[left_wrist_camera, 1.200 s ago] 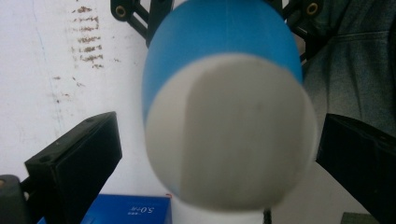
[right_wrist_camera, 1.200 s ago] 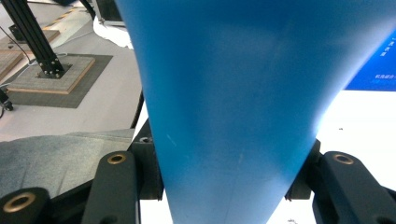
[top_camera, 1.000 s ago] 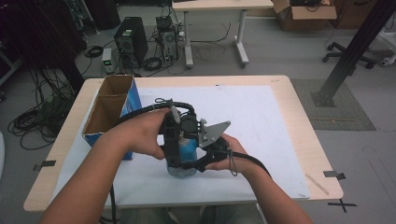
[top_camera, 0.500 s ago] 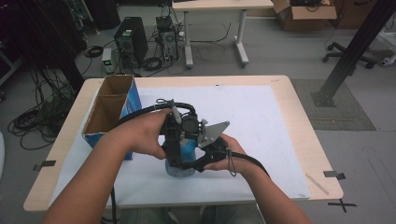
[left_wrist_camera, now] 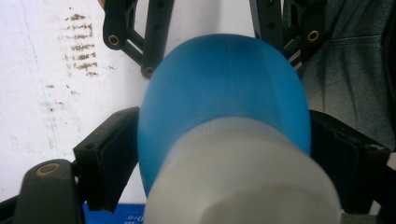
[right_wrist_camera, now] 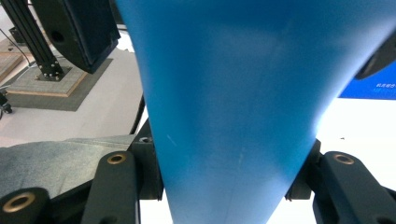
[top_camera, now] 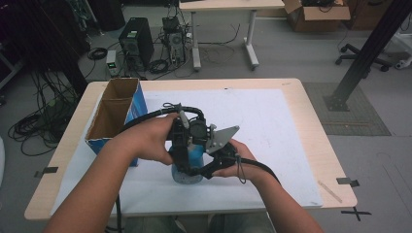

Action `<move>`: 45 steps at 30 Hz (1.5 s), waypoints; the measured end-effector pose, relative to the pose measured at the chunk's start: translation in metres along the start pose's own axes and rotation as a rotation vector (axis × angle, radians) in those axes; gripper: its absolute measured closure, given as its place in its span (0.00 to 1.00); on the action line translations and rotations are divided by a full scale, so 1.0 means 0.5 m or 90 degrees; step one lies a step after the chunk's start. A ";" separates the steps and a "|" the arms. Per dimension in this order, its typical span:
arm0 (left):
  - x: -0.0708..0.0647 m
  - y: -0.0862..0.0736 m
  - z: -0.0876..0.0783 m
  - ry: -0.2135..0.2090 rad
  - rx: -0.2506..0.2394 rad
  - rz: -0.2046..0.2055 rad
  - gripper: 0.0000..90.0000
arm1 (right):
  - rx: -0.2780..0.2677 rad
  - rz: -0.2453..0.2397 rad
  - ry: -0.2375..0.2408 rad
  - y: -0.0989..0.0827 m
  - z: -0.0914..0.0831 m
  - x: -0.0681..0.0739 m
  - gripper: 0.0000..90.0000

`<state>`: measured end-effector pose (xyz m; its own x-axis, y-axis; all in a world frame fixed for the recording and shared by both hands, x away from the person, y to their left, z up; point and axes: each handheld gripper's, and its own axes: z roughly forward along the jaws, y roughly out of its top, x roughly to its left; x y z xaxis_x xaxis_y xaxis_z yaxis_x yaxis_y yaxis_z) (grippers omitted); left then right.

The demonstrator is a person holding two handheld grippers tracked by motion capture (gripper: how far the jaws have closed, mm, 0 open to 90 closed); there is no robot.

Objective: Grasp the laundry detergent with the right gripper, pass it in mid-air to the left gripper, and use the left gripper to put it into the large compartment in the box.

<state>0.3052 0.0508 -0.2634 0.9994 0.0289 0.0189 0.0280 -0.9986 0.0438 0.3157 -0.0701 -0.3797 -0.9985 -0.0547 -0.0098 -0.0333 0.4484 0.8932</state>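
Observation:
A blue bottle with a white cap stands near the front middle of the white sheet, held from both sides. My left gripper comes down from above, and in the left gripper view it is shut on the blue body just under the cap. My right gripper reaches in from the right. In the right gripper view it is shut on the blue bottle lower down. Hands and grippers hide most of the bottle in the high view.
An open cardboard box with blue sides stands at the left of the table. A white sheet covers most of the tabletop. Cables trail from both grippers. Computers, another table and a chair stand on the floor beyond.

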 end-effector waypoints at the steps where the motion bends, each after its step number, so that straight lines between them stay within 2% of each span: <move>1: 0.000 -0.001 -0.001 0.001 0.001 -0.001 0.19 | 0.000 -0.001 -0.001 0.000 0.000 -0.001 0.51; 5: 0.001 -0.002 -0.001 -0.005 0.001 0.001 0.23 | -0.001 -0.001 0.001 0.001 0.000 -0.001 0.51; 9: 0.002 -0.001 -0.001 -0.010 0.001 0.001 0.23 | 0.000 0.000 0.001 0.001 0.000 -0.001 0.51; 30: 0.004 -0.001 -0.001 -0.016 0.010 0.001 0.37 | 0.001 0.002 0.000 0.004 0.001 0.001 0.51; 38: 0.004 -0.001 -0.002 -0.011 0.012 0.003 0.41 | 0.004 -0.001 0.000 0.004 0.001 0.003 0.51; 45: 0.000 0.003 0.000 0.006 0.024 0.008 0.42 | 0.007 0.001 -0.001 0.004 0.001 0.004 0.51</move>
<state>0.3051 0.0495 -0.2635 0.9994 0.0163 0.0291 0.0161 -0.9999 0.0051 0.3138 -0.0687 -0.3780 -0.9986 -0.0520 -0.0089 -0.0318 0.4584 0.8882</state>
